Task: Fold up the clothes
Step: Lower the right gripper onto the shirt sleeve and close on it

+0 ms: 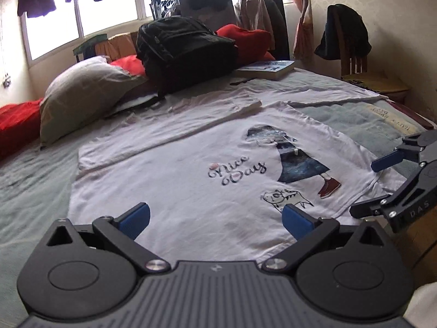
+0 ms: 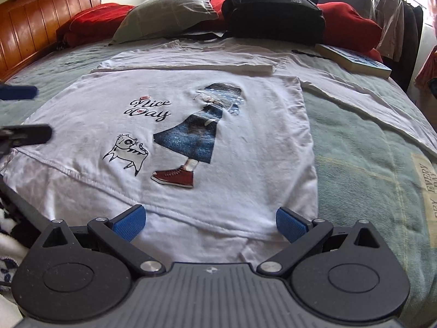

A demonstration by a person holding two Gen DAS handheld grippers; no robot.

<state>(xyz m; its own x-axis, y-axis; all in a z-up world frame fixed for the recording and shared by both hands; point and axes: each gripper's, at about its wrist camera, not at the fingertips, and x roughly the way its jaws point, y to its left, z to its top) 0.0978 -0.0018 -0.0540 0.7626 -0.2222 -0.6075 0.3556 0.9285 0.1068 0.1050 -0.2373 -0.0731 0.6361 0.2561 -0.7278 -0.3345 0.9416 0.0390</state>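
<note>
On the bed [image 1: 32,180], spread over the green blanket, lies the white T-shirt [image 1: 169,191] with its print facing up, the "Nice Day" lettering [image 2: 150,108] near the middle. One sleeve side looks already turned in along the far edge, where a folded strip [image 2: 191,64] sits on top of the body. A second white garment [image 2: 368,93] lies flat beyond it, toward the book [image 2: 355,61].

My left gripper [image 1: 215,220] hangs just above the near part of the shirt, jaws spread wide and holding nothing. My right gripper [image 2: 210,222] is likewise released, poised over the hem [image 2: 191,216], which is slightly rumpled and doubled under at my end.

I judge the step in hand to be taking hold of the hem for the next fold. To do it well, I should bring each gripper down at a hem corner rather than mid-edge, pinch both layers of cloth together, and keep the blanket out of the bite. Both sides should lift together and level, so the fabric does not skew, then travel toward the collar end with the edge kept taut between them. That crumpled patch under my right gripper is best smoothed or gathered cleanly first, or the crease will be folded in.
</note>
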